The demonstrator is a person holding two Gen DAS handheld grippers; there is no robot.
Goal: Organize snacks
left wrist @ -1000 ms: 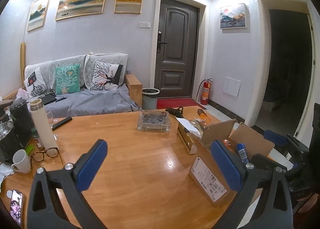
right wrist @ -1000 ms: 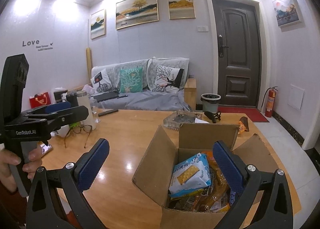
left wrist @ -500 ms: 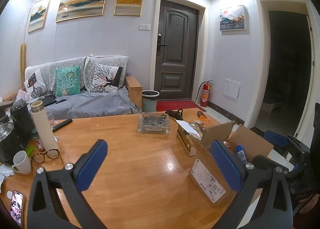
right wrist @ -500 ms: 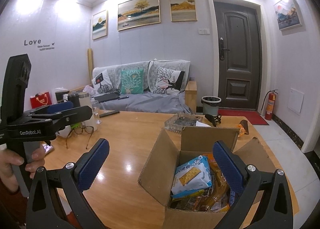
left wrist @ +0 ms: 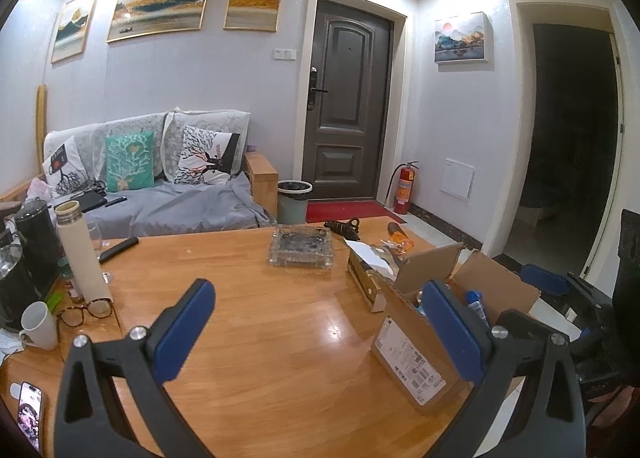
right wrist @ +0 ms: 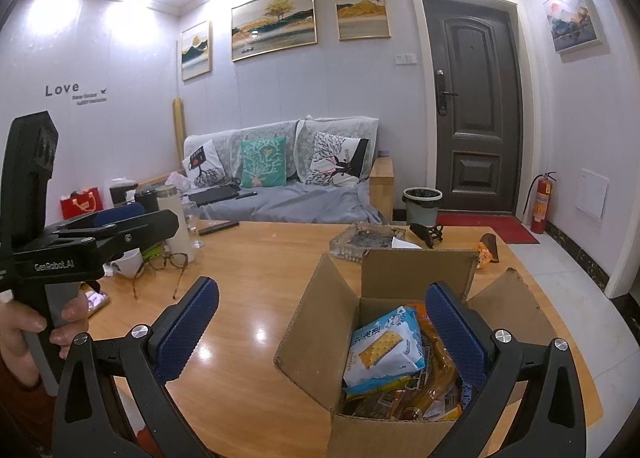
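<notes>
An open cardboard box [right wrist: 320, 330] full of snack packets stands on the wooden table [right wrist: 256, 278], flaps spread. On top lies a blue and white cracker packet [right wrist: 384, 350]. My right gripper [right wrist: 320, 334] hovers open over the box's near left corner, nothing between its blue pads. In the left wrist view the same box [left wrist: 416, 350] sits at the right with a shipping label on its side. My left gripper [left wrist: 316, 334] is open above bare table, left of the box. Seen from the right wrist, the left gripper [right wrist: 116, 226] is held by a hand [right wrist: 28, 334].
A glass ashtray [left wrist: 301, 246] sits mid-table. Along the left edge stand a white thermos [left wrist: 82, 258], a mug [left wrist: 38, 326], glasses [left wrist: 84, 310], a kettle and a phone [left wrist: 30, 414]. A small open carton [left wrist: 366, 274] lies behind the box. A sofa is beyond the table.
Both views have risen and tilted slightly, so table and box sit lower in frame. Both grippers stay open and nothing was grasped.
</notes>
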